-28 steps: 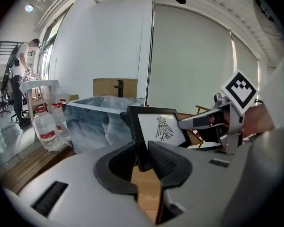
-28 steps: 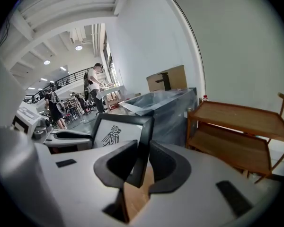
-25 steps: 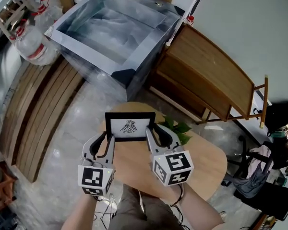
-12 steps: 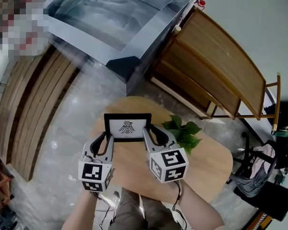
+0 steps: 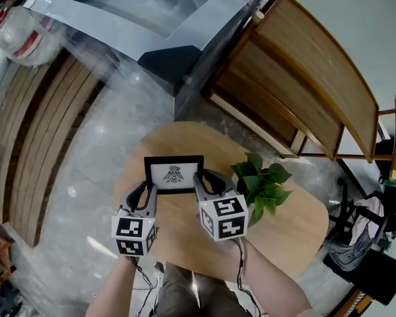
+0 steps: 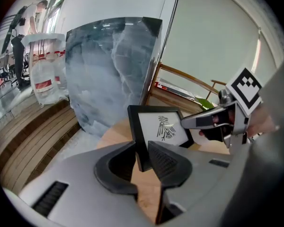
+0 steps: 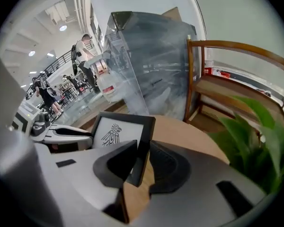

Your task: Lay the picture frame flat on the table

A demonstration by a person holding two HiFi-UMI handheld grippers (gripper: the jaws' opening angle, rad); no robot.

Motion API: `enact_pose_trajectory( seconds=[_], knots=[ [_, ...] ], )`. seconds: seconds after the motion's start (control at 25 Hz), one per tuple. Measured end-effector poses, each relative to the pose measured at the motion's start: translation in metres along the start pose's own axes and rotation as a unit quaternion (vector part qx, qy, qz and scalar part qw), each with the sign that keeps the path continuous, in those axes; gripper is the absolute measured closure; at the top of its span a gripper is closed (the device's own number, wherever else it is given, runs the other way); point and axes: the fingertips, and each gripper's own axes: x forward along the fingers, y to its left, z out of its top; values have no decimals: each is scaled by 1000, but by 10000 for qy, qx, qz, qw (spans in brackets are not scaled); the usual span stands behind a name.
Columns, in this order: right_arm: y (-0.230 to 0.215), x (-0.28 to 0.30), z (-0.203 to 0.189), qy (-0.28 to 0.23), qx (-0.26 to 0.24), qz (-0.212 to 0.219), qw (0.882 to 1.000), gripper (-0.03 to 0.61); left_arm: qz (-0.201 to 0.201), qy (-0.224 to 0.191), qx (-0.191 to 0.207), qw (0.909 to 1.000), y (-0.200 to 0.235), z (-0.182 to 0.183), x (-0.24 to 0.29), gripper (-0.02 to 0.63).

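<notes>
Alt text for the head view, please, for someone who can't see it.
The left gripper and right gripper each clamp a side edge of a black picture frame with a bird drawing, over a rounded wooden table. A leafy plant sits just right of the frame; a wooden bench stands beyond.

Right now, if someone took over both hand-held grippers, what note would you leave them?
Left hand-held gripper: shut on the frame's left edge.
Right hand-held gripper: shut on the frame's right edge.
Frame: upright over the round table, print facing the person. Whether its bottom edge touches the top, I cannot tell. A plant sits close on the right.
Done: frame gripped on both sides.
Left: tip it down flat on the table, probably keeping off the plant, then open both grippers.
</notes>
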Motion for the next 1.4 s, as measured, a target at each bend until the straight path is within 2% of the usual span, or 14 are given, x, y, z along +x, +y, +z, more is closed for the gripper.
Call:
enact_pose_trajectory(
  seconds=[0.4,0.64,0.88,1.08,1.24,1.4],
  knots=[
    [-11,49,-52,538,-25,3,9985,509,94,439,-65,9990,12,-50,39,535],
    [-7,58,-63,603,-180,9,9980,508,108,621,-456,9970,18,-69,48,535],
    [-2,56,-64,524,105,106,9985,477,202,506,-885,9946,24,-68,45,534],
    [4,28,-40,260,-71,-68,9996,486,272,202,-593,9977,21,-38,15,535],
    [24,-8,-5,-24,305,158,9994,499,401,-92,81,9991,12,0,-20,535],
    [39,-58,38,-430,152,143,9989,521,445,-447,381,9973,-2,40,-66,538]
  ],
)
